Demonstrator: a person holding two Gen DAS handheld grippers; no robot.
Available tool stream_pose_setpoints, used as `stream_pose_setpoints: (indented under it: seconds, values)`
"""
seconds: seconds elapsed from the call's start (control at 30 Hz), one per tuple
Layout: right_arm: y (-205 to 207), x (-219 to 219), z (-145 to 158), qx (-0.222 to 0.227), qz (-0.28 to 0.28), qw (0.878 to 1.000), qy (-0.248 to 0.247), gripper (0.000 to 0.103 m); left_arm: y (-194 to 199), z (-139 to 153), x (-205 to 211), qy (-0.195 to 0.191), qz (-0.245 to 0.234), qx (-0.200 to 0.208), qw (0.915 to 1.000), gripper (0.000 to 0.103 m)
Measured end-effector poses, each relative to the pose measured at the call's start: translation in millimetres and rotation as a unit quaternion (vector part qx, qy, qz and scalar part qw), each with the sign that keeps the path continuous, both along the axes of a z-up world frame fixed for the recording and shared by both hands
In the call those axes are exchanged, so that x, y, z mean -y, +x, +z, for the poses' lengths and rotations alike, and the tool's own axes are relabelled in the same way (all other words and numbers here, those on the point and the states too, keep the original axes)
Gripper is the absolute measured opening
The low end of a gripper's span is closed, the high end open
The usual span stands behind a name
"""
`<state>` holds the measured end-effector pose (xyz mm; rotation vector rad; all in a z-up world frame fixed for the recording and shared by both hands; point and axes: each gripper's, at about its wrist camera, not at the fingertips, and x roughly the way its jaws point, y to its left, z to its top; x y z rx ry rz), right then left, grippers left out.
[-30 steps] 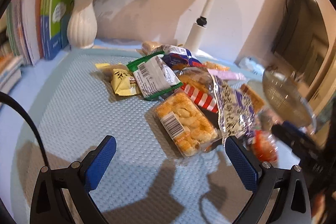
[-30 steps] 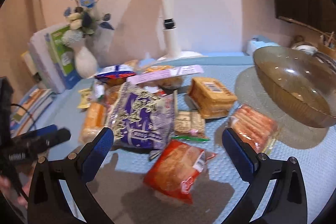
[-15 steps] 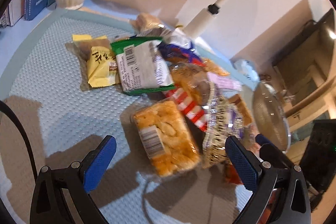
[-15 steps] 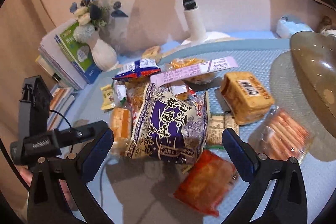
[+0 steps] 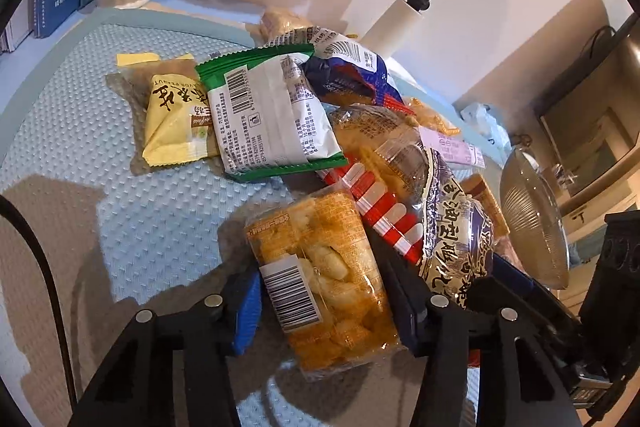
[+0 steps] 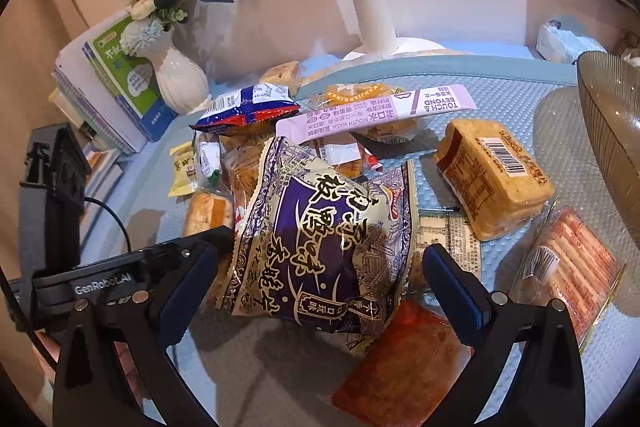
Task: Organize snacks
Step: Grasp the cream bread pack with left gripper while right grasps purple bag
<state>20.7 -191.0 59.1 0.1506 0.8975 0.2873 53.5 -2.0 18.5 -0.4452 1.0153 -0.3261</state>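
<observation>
A heap of packaged snacks covers the middle of a blue dimpled mat (image 5: 132, 211) on the surface, with a ribbed glass bowl (image 6: 612, 131) standing at the mat's right edge, apart from the pile.

The largest packet, a puffed purple bag (image 6: 320, 243), lies on top of the heap between the spread pads of the right claw (image 6: 316, 291), which is released and does not press on it. Air-filled foil of this kind is likely light, slick and easily crushed; a hold across the flat crimped seam at an end should serve better than a squeeze on the belly.

A tan block of cake in clear wrap (image 6: 492, 175) sits alone nearer the bowl, looking soft and compressible, and a clear pack of thin red sticks (image 6: 568, 263) lies just beside the bowl, probably brittle.

The left claw (image 5: 324, 303) has just been closing and now pinches a clear-wrapped pack of golden puffed-rice bars (image 5: 324, 275) across its narrow width near the barcode end; the pack rests on the mat at the near edge of the heap. It looks light and crumbly under slippery film, so a gentle grip across the short sides seems right.

Smaller still, a green-edged white packet (image 5: 272, 115) overlaps a yellow peanut sweet (image 5: 172, 119) at the far left.
</observation>
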Motion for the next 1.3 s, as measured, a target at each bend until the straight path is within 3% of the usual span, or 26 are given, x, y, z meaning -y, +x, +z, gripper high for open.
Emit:
stream_pose_setpoints:
  seconds: [0.1, 0.23, 0.33, 0.4, 0.57, 0.8, 0.97, 1.03, 1.17, 1.2, 1.3]
  values:
    - [2, -4, -2, -0.004, 0.002, 1.0, -0.003, 0.103, -5, 0, -6, -0.014, -0.003, 0.0, 0.9999, 0.052]
    - [6, -13, -4, -0.004, -0.004, 1.0, -0.021, 0.102, -15, 6, -12, 0.008, -0.002, 0.017, 0.9998, 0.052]
    - [8, -22, -4, -0.001, -0.005, 0.998, -0.055, 0.081, -25, 12, -16, 0.03, -0.004, 0.033, 0.999, 0.052]
    - [7, -25, -6, 0.001, -0.011, 0.997, -0.075, 0.078, -31, 14, -18, 0.045, -0.006, 0.043, 0.9981, 0.052]
    - [-2, -16, 4, 0.013, -0.01, 0.998, -0.061, 0.055, -52, 16, -28, 0.052, -0.004, 0.065, 0.9965, 0.052]
    - [-13, -9, 25, 0.016, 0.009, 1.0, 0.005, 0.051, -67, 5, -49, 0.035, 0.008, 0.072, 0.9968, 0.052]
    - [-39, -15, 47, 0.056, 0.018, 0.997, -0.044, 0.047, -66, 4, -42, 0.039, 0.001, 0.079, 0.9961, 0.052]
    - [-48, -12, 53, 0.065, 0.012, 0.995, -0.076, 0.032, -65, 4, -38, 0.042, -0.004, 0.08, 0.9959, 0.052]
    - [-62, 1, 47, 0.055, 0.013, 0.989, -0.139, 0.033, -65, 4, -34, 0.044, -0.009, 0.082, 0.9956, 0.052]
    - [-62, 6, 42, 0.045, 0.009, 0.99, -0.137, 0.033, -64, 4, -34, 0.043, -0.01, 0.081, 0.9957, 0.052]
    - [-64, 18, 31, 0.012, 0.015, 0.996, -0.083, 0.052, -64, 3, -33, 0.045, -0.013, 0.081, 0.9956, 0.052]
